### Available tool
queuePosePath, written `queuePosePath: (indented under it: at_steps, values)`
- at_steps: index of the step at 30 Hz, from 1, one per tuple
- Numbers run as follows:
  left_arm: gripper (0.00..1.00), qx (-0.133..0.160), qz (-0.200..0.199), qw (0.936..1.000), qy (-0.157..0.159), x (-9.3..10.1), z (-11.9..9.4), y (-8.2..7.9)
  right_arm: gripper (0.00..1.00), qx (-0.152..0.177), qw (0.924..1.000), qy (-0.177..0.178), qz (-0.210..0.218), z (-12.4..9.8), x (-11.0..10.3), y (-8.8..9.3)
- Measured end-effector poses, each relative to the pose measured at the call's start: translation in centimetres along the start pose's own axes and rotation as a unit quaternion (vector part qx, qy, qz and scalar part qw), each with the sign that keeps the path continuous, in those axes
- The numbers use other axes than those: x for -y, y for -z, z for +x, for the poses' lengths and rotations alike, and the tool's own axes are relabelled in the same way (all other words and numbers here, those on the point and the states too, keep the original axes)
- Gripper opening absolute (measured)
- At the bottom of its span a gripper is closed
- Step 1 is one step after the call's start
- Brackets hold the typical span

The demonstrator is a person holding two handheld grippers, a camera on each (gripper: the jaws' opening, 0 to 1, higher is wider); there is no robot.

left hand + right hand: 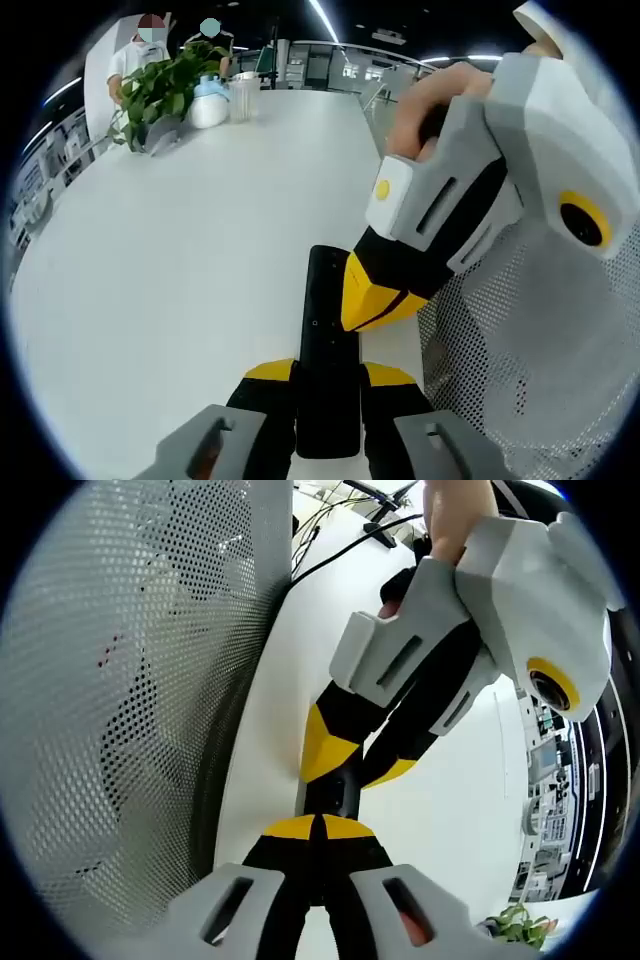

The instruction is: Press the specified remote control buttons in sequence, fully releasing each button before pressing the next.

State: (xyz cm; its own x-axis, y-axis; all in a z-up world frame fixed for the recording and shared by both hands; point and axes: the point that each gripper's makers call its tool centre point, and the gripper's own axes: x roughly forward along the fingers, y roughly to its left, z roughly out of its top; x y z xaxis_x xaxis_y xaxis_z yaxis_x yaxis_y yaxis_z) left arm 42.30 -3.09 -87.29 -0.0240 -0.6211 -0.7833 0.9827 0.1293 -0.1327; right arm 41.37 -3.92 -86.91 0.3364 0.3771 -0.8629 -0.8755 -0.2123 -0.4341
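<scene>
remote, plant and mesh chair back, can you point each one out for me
remote point(325, 300), left gripper view, on its bare black top face beyond the claw.
plant point(165, 85), left gripper view, on the green leaves at the far end of the table.
mesh chair back point(130, 680), right gripper view, on the perforated grey panel.

We see remote control point(328, 345) on white table point(180, 260), btwn left gripper point(329, 385) jaws; right gripper point(372, 298) at 1 o'clock; potted plant point(165, 85) at 11.
</scene>
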Motion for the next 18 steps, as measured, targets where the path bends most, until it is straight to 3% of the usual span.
queuePosePath:
  at_steps: [13,16,18]
  values:
    - [0.24,-0.002,0.002,1.0000,0.000,0.06,0.01,0.01,0.00,0.008,0.9985,-0.013,0.053,-0.12,0.06,0.10]
    - [0.24,-0.002,0.003,1.0000,0.000,0.06,0.03,0.00,0.00,0.023,0.9942,-0.025,0.103,-0.12,0.04,0.08]
    - [0.24,-0.002,0.004,1.0000,0.000,0.06,0.03,0.01,0.00,0.032,0.9872,-0.041,0.151,-0.16,0.11,0.11]
